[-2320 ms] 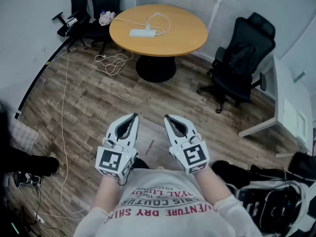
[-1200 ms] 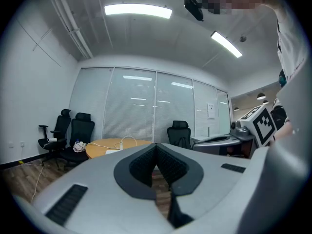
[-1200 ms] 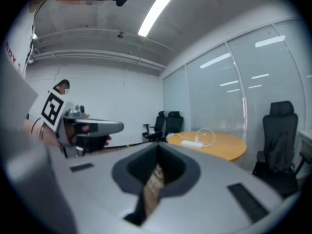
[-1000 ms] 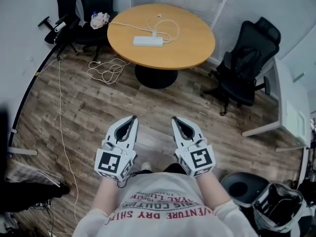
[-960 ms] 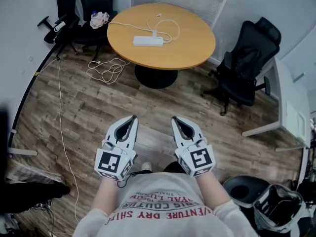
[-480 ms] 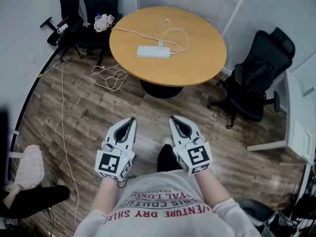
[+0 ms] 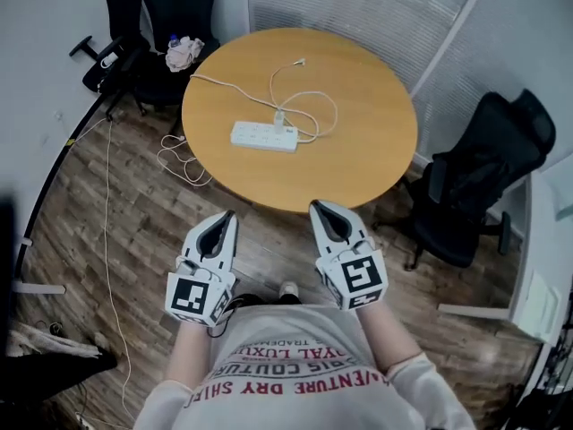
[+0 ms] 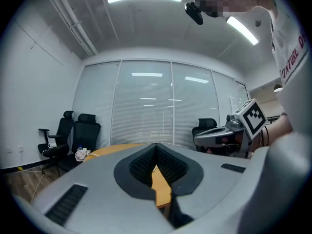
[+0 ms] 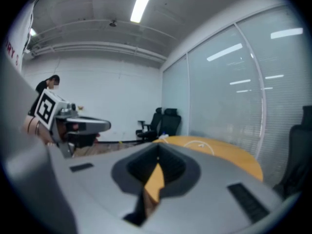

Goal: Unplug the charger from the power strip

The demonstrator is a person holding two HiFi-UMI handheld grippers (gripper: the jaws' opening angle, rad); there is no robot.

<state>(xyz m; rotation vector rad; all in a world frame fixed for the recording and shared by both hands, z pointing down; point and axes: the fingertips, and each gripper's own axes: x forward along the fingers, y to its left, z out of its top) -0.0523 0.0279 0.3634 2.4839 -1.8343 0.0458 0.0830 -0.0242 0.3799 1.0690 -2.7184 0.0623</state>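
A white power strip (image 7: 262,135) lies on the round wooden table (image 7: 358,159), left of its middle. A small white charger (image 7: 279,117) is plugged into the strip's far side, and its thin white cable (image 7: 315,106) loops across the tabletop. My left gripper (image 7: 227,215) and right gripper (image 7: 318,207) hover side by side at the table's near edge, short of the strip, both shut and empty. In the left gripper view the jaws (image 8: 156,145) meet, with the table (image 8: 117,148) beyond them. The right gripper view shows the same, its jaws (image 9: 157,156) closed before the table (image 9: 219,152).
Two black office chairs (image 7: 175,7) stand at the back left, one with a crumpled cloth (image 7: 183,52) on it. Another black chair (image 7: 483,182) stands right of the table. A white cable (image 7: 179,159) coils on the wood floor. Blinds cover the glass wall (image 7: 376,7).
The table and power strip have come much closer in the head view. Both grippers now reach the table's near edge, having been over open floor, and have stayed shut.
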